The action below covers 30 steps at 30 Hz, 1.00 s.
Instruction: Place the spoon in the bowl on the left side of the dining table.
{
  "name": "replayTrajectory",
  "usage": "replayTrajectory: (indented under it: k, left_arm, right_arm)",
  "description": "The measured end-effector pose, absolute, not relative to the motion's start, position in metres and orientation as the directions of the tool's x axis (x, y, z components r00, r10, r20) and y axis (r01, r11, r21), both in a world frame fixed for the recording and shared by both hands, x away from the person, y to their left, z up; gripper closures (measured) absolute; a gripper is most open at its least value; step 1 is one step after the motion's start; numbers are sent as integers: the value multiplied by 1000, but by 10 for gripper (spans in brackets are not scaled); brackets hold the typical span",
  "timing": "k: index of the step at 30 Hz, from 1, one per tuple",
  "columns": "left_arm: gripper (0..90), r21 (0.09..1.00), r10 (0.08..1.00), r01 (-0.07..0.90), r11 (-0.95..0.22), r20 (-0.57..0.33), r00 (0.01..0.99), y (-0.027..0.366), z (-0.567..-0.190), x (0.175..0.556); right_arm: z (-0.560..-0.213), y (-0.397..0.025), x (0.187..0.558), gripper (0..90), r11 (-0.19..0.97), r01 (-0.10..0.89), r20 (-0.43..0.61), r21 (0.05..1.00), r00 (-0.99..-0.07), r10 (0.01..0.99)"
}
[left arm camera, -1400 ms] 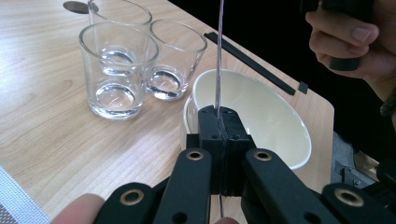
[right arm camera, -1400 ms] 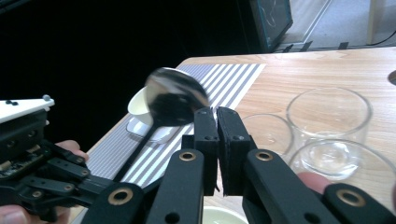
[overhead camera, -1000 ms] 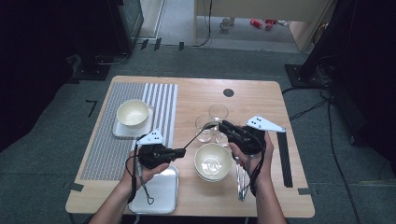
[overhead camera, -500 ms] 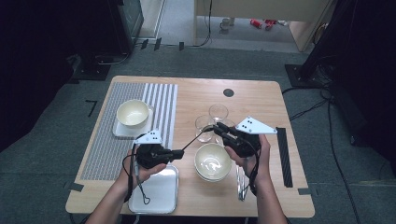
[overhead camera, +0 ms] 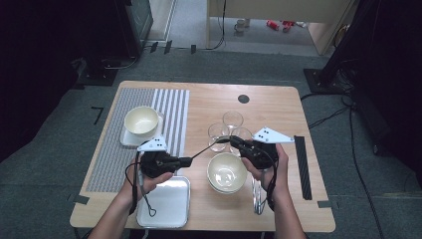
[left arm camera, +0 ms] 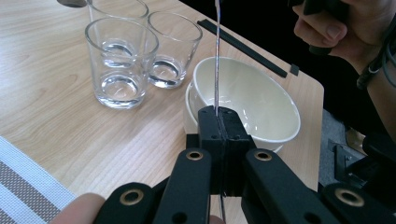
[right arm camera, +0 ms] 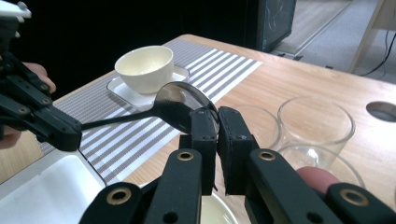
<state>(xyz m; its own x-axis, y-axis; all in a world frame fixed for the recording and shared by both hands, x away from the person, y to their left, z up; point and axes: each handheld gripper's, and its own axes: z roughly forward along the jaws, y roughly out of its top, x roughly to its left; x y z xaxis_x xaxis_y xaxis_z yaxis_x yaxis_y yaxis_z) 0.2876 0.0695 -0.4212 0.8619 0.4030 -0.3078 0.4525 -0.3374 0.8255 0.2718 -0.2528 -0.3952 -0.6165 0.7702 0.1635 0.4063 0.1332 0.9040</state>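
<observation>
Spoon (overhead camera: 211, 148) | held level above desk (overhead camera: 268, 107), beside stacked bowls (overhead camera: 226, 173) | left tool (left arm camera: 218, 122) clamps handle end | right tool (right arm camera: 211, 122) clamps bowl end

Bare wooden tabletop (overhead camera: 209, 102) lies open beyond three clear drinking glasses (overhead camera: 232, 120) clustered mid-table, while stacked cream bowls (overhead camera: 227, 172), a white square tray (overhead camera: 166, 201) and a striped grey placemat (overhead camera: 171, 112) crowd the near side.

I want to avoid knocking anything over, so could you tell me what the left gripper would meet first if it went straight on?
Probably the stacked bowls, lying just beyond the left gripper, whose jaws are shut on the spoon; depth is hard to judge.
</observation>
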Motion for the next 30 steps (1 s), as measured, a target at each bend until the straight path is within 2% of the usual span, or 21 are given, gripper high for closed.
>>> replayTrajectory:
  k: [16, 30]
  left_arm:
    - [900, 840, 427, 427, -334, -269, 863, 71, -419, 285]
    - [900, 859, 438, 420, -294, -270, 857, 76, -416, 285]
  right_arm:
    - [-412, -254, 274, 867, 110, 466, 216, 878, -592, 776]
    - [-423, -252, 276, 870, 109, 502, 239, 858, -578, 781]
